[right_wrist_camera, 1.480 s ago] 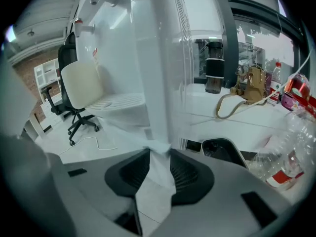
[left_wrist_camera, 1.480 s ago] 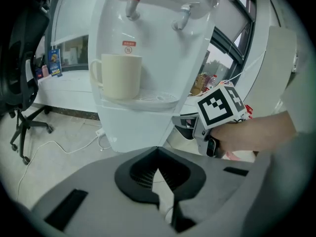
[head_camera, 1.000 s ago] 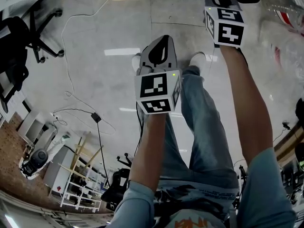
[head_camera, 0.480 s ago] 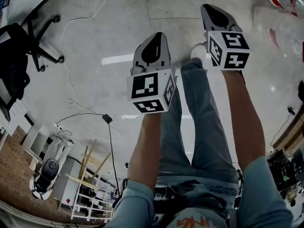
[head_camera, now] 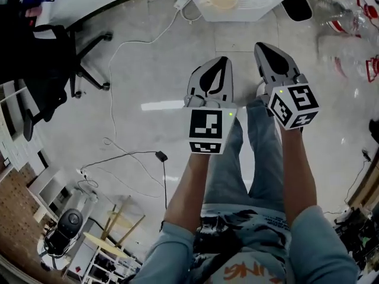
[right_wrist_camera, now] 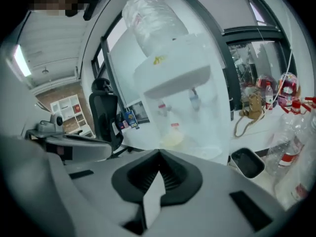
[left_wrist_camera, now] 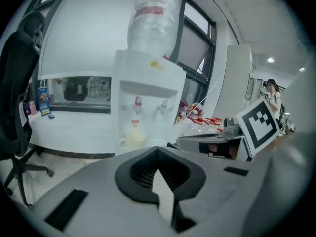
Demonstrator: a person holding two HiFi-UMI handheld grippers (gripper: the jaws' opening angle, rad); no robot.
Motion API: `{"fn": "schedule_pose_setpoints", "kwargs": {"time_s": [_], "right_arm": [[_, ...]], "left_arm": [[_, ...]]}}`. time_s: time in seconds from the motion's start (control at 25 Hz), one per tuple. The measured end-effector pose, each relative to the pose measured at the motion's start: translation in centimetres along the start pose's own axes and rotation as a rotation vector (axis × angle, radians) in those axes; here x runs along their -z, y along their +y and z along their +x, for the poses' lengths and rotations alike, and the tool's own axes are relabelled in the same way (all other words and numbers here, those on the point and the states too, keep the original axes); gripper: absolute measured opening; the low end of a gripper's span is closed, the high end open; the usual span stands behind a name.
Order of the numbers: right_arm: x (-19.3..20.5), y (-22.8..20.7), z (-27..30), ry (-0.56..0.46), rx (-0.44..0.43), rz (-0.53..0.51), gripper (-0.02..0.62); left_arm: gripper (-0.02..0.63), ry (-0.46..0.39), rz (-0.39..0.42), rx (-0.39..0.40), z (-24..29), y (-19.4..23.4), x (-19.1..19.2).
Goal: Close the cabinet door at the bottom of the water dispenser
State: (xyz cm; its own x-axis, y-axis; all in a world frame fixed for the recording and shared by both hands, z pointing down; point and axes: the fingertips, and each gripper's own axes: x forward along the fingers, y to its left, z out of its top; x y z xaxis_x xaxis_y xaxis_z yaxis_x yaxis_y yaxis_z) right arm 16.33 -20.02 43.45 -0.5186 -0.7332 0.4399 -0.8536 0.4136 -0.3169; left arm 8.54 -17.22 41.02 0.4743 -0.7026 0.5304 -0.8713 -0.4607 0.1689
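Observation:
The white water dispenser [left_wrist_camera: 145, 98] stands ahead with a clear bottle [left_wrist_camera: 153, 21] on top and a pale cup [left_wrist_camera: 132, 137] under its taps. In the head view only its tray [head_camera: 228, 2] with the cup shows, at the top edge. Its bottom cabinet door is hidden behind the gripper bodies in both gripper views. My left gripper [head_camera: 218, 61] and right gripper [head_camera: 263, 46] are held up side by side, short of the dispenser, touching nothing. Both pairs of jaws are shut and hold nothing. The dispenser [right_wrist_camera: 182, 98] fills the right gripper view too.
A black office chair [head_camera: 53, 70] stands to the left, and a cable [head_camera: 118, 129] trails over the pale floor. A black bin [right_wrist_camera: 247, 163] and several clear plastic bottles [right_wrist_camera: 291, 147] sit to the dispenser's right. The person's legs are below the grippers.
Both grippers have risen and drawn closer together. The head view has swung up, so the dispenser's tray and cup now show at the top.

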Motion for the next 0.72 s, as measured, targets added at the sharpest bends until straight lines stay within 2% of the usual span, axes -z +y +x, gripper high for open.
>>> {"fn": "schedule_pose_setpoints", "kwargs": {"time_s": [0.12, 0.32, 0.52, 0.72], "right_arm": [[-3.9, 3.5, -1.1, -0.036, -0.005, -0.017, 0.028], [-11.7, 7.6, -3.6, -0.105, 0.000, -0.057, 0.028], [-19.5, 10.9, -6.3, -0.190, 0.009, -0.031, 0.028], [-25.7, 13.0, -8.6, -0.282, 0.031, -0.022, 0.029]], "left_arm": [[0.008, -0.063, -0.001, -0.025, -3.2, 1.7, -4.0], [0.008, -0.252, -0.018, -0.050, -9.0, 2.8, -13.4], [0.008, -0.353, -0.134, -0.033, -13.0, 3.5, -20.8], [0.008, -0.428, -0.122, -0.089, -17.0, 4.9, -26.4]]}}
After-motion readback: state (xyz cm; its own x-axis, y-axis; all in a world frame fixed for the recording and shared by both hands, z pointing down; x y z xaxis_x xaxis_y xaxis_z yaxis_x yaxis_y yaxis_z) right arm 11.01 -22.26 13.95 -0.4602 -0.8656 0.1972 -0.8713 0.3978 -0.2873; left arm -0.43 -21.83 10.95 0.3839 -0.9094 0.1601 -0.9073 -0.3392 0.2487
